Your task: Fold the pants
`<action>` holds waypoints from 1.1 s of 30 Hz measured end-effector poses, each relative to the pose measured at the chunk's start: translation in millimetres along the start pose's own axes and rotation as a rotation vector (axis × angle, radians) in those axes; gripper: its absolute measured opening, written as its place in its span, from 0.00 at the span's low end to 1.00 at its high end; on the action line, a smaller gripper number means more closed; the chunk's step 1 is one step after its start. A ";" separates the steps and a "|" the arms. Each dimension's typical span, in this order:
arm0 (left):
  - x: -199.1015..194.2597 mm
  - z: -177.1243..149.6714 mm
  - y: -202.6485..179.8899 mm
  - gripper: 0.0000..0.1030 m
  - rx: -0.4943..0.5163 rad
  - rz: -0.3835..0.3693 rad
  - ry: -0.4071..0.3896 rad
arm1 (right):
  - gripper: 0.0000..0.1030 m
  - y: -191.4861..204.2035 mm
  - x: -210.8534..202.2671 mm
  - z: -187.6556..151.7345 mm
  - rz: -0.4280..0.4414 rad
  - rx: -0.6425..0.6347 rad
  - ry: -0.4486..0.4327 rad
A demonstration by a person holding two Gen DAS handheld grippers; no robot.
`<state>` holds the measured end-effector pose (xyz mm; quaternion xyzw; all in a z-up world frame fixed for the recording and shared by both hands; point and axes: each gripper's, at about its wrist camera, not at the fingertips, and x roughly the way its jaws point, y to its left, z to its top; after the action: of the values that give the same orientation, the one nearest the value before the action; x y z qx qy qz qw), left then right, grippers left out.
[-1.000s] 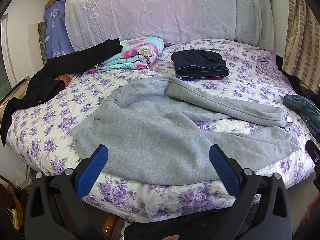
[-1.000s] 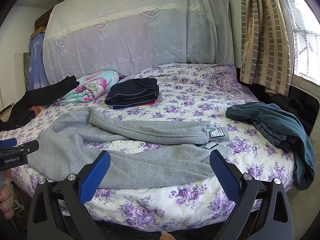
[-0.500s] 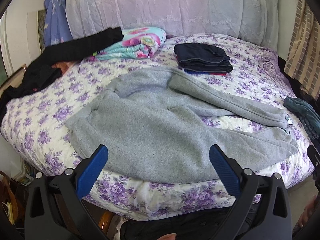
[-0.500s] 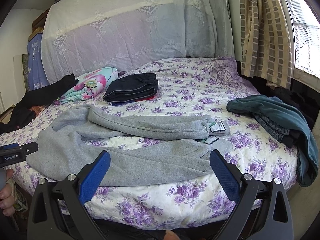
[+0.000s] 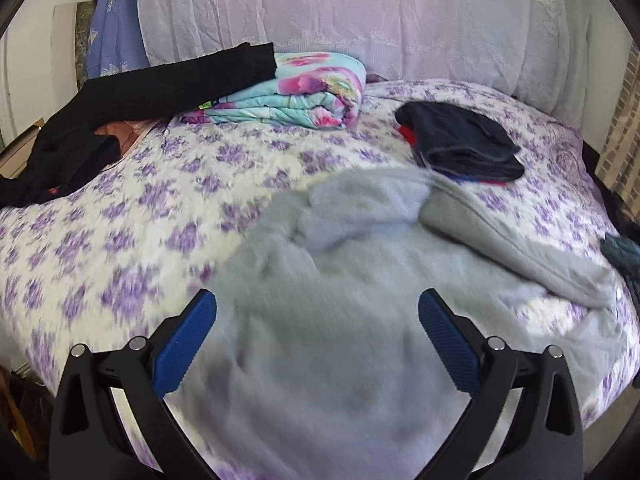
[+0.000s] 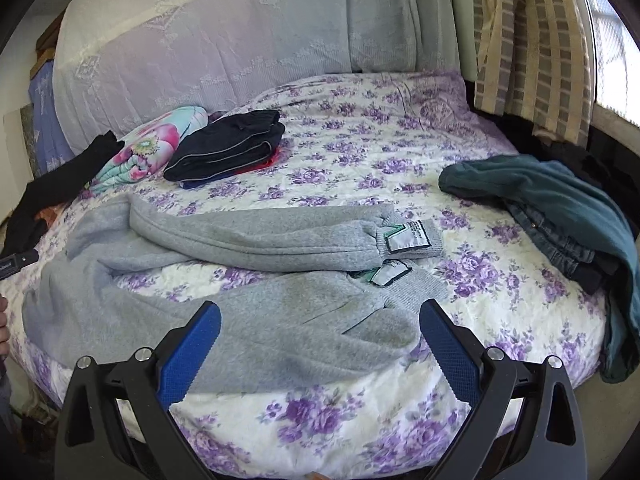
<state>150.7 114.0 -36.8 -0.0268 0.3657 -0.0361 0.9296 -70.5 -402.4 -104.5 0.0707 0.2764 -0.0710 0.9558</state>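
Note:
Grey sweatpants [image 6: 248,276] lie spread across the near half of a bed, waist to the left, both leg cuffs with white labels [image 6: 404,236] to the right. The far leg lies angled over the near one. In the blurred left wrist view the waist end of the pants [image 5: 328,320] fills the foreground. My left gripper [image 5: 318,336] hovers open just above that waist area, nothing between its blue pads. My right gripper [image 6: 320,344] is open over the near leg, close to the cuffs and the bed's front edge.
The bed has a purple-flowered sheet [image 6: 360,152]. A folded dark garment stack [image 6: 228,148] and a rolled floral blanket [image 5: 296,96] lie behind the pants. Black clothing [image 5: 120,96] drapes at the far left, teal and denim clothes [image 6: 560,208] at the right edge. Striped curtain [image 6: 528,40] at right.
The left gripper has moved forward and down over the pants' waist, with motion blur now. The right gripper has edged closer to the near leg. Both stay open.

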 end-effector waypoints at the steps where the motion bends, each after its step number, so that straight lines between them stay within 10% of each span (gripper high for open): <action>1: 10.0 11.1 8.7 0.96 -0.010 -0.024 0.013 | 0.97 -5.3 3.2 3.3 0.010 0.016 0.002; 13: 133.3 85.0 39.1 0.96 0.084 -0.133 0.241 | 0.97 -35.8 43.5 38.4 0.022 0.138 0.052; 20: 164.6 89.2 44.9 0.96 0.164 -0.361 0.258 | 0.97 -30.4 59.2 45.7 0.025 0.132 0.075; 25: 172.0 79.0 38.9 0.58 0.185 -0.411 0.258 | 0.97 -28.7 65.3 48.8 0.026 0.136 0.081; 33: 145.4 83.8 45.9 0.46 0.109 -0.361 0.166 | 0.97 -40.0 69.8 55.8 -0.014 0.145 0.084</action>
<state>316.2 149.0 -77.7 -0.0387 0.4277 -0.2240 0.8749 9.9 -458.0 -99.2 0.1408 0.3109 -0.0948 0.9352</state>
